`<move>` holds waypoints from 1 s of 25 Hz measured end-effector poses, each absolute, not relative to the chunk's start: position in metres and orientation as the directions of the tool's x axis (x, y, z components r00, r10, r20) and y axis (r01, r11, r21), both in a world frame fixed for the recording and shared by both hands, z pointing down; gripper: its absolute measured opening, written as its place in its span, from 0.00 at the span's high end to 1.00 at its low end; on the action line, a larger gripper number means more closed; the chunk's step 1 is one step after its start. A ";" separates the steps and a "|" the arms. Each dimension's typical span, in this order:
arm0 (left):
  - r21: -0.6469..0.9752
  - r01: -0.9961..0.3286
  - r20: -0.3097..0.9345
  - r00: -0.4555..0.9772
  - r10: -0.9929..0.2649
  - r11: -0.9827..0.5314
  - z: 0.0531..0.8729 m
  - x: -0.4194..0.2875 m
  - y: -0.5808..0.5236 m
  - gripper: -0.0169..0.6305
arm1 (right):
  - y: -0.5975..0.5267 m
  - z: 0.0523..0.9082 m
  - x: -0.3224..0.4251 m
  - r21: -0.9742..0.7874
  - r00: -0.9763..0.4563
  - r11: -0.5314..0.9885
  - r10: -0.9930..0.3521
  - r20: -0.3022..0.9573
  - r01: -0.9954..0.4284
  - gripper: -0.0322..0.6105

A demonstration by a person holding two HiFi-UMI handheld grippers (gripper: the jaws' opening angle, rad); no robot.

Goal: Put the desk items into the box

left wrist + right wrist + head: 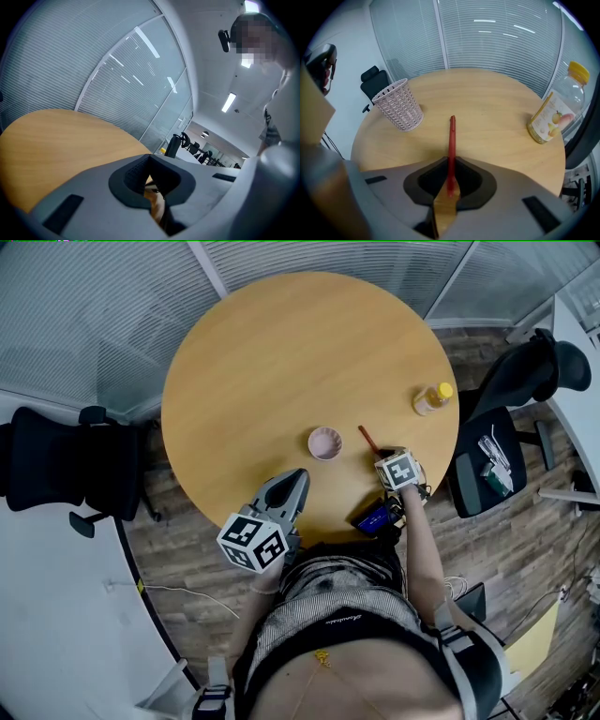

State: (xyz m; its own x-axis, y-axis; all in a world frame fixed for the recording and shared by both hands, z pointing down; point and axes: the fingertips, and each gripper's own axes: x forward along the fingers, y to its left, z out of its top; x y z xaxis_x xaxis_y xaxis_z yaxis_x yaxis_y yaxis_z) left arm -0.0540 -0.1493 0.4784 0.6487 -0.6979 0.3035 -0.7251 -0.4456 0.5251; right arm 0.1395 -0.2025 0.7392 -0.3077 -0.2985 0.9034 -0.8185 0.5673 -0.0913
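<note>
A red pen (pixel 367 438) (pixel 452 136) lies on the round wooden table (pixel 281 362), pointing away from me. My right gripper (pixel 382 456) (pixel 451 161) points steeply down at the pen's near end and is shut on it, a jaw on each side. A pink lattice basket (pixel 324 442) (pixel 398 104) stands just left of the pen. A juice bottle (pixel 432 398) (pixel 555 110) with a yellow cap stands at the right rim. My left gripper (pixel 300 474) (pixel 149 157) hovers over the near table edge, shut and empty.
A dark object with a blue face (pixel 375 517) sits at the table's near edge below the right gripper. One black office chair (pixel 56 465) stands to the left and another (pixel 506 427) to the right. Glass walls with blinds run behind the table.
</note>
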 end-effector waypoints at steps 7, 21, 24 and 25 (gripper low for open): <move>0.524 -0.724 0.303 0.651 -0.696 -0.448 0.477 -0.054 -0.142 0.97 | -0.196 0.734 0.137 -0.087 -0.302 0.598 -0.269 0.915 -0.796 0.85; 0.523 -0.715 0.304 0.664 -0.683 -0.463 0.475 -0.052 -0.135 0.97 | -0.208 0.690 0.131 -0.088 -0.363 0.649 -0.304 0.881 -0.756 0.85; 0.524 -0.711 0.305 0.671 -0.676 -0.469 0.475 -0.050 -0.133 0.97 | -0.212 0.682 0.133 -0.068 -0.356 0.654 -0.318 0.879 -0.753 0.85; 0.524 -0.709 0.305 0.673 -0.674 -0.471 0.475 -0.049 -0.133 0.97 | -0.215 0.678 0.135 -0.049 -0.347 0.660 -0.329 0.878 -0.750 0.85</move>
